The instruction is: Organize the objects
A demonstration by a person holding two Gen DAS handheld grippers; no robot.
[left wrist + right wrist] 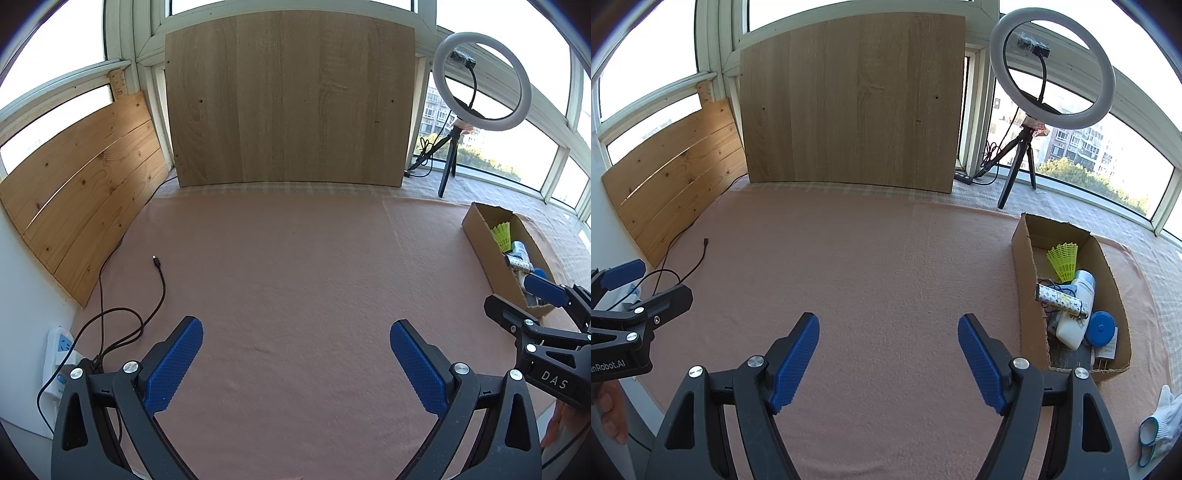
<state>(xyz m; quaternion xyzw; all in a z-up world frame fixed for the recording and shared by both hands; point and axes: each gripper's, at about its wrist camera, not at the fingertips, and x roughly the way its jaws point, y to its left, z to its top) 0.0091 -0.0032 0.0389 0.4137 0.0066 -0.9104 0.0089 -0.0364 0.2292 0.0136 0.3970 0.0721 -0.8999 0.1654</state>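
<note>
Pink cloth [879, 258], box [1027, 258] right, tongs [888, 354] wide

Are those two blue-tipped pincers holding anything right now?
No. The left tool and the right tool both stand open over the bare pink cloth, with nothing between their pads. The items lie in the box.

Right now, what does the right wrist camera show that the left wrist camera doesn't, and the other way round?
Only the right wrist view shows the blue round lid and white bottle deep in the cardboard box, plus a white glove at the right edge. Only the left wrist view shows the white power strip clearly. Both share the pink cloth, loose black cable, yellow shuttlecock, ring light, upright wooden board, and both open grippers: left gripper, right gripper.
</note>
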